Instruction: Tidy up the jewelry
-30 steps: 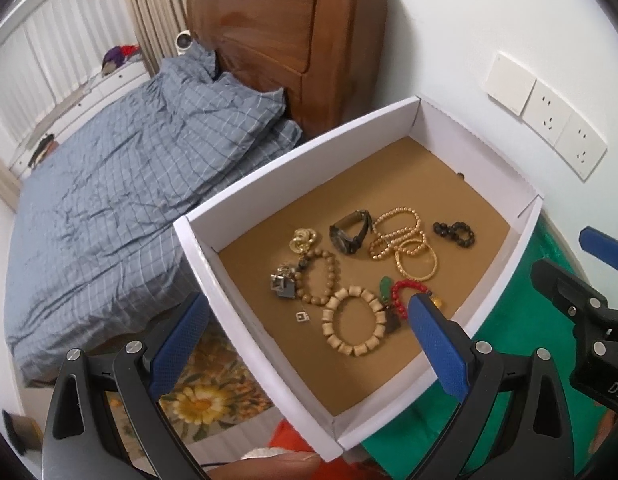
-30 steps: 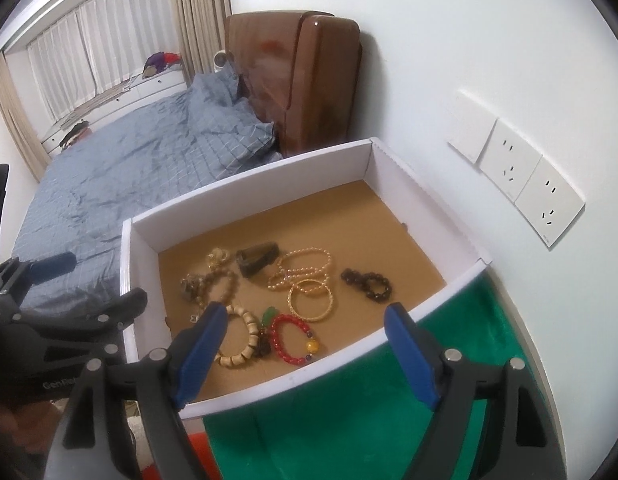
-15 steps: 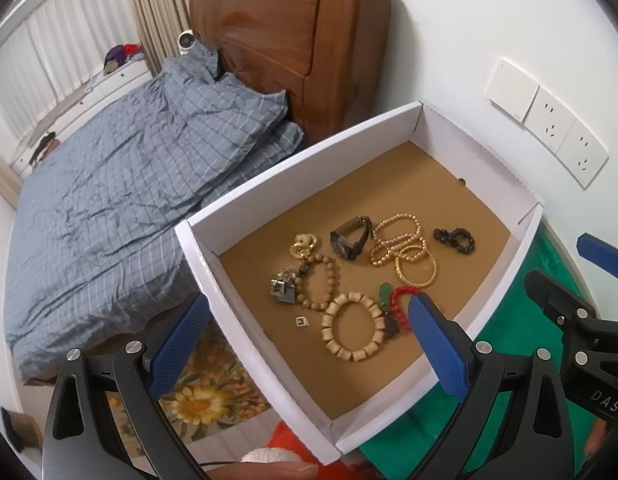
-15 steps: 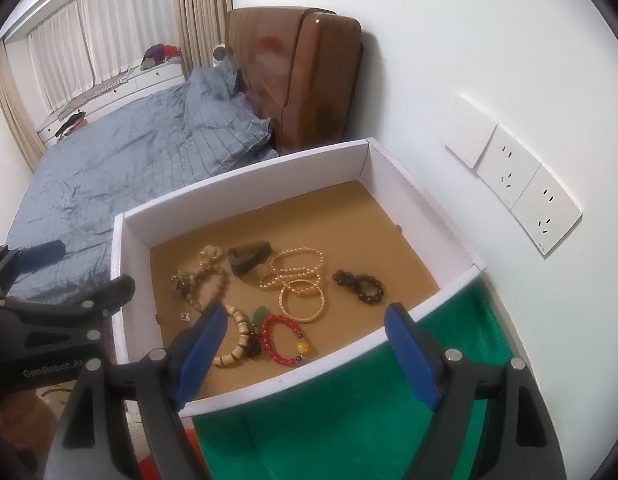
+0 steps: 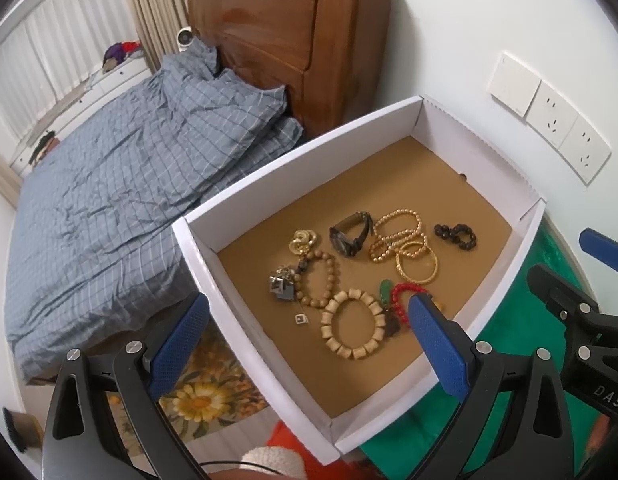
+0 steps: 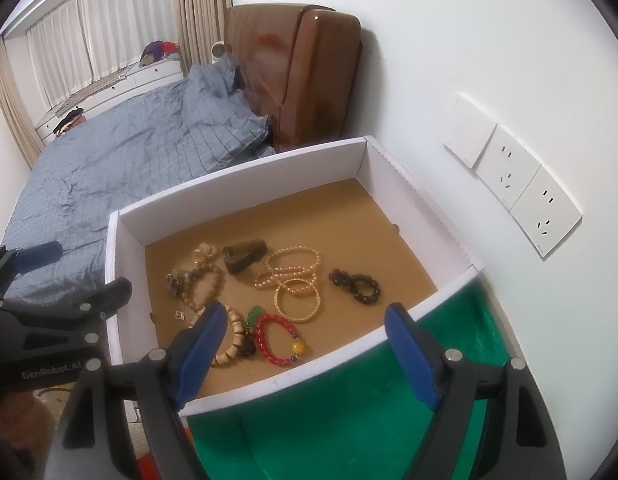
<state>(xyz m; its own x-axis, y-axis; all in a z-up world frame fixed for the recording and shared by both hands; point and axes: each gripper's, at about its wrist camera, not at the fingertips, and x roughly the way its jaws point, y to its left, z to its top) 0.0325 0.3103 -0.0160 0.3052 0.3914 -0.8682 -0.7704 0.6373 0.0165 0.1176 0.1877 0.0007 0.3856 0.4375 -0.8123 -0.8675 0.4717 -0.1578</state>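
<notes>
A white box (image 5: pixel 269 178) (image 6: pixel 237 184) with a brown floor holds loose jewelry: a dark watch (image 5: pixel 349 234) (image 6: pixel 245 258), a pearl strand (image 5: pixel 395 234) (image 6: pixel 289 266), a gold bangle (image 5: pixel 416 267) (image 6: pixel 298 300), a black bead bracelet (image 5: pixel 456 236) (image 6: pixel 355 285), a red bead bracelet (image 6: pixel 277 340), a chunky wooden bracelet (image 5: pixel 352 330) and a brown bead bracelet (image 5: pixel 319 280). My left gripper (image 5: pixel 309 340) is open and empty above the box's near edge. My right gripper (image 6: pixel 305 348) is open and empty above the front wall.
The box sits on a green cloth (image 6: pixel 349 420) against a white wall with sockets (image 6: pixel 513 184). A bed with a blue checked duvet (image 5: pixel 121 184) and a wooden headboard (image 5: pixel 305 40) lies to the left. A floral cloth (image 5: pixel 205 392) lies below.
Both grippers have drawn back and up a little, so the box looks slightly smaller and farther. The jewelry has not moved.
</notes>
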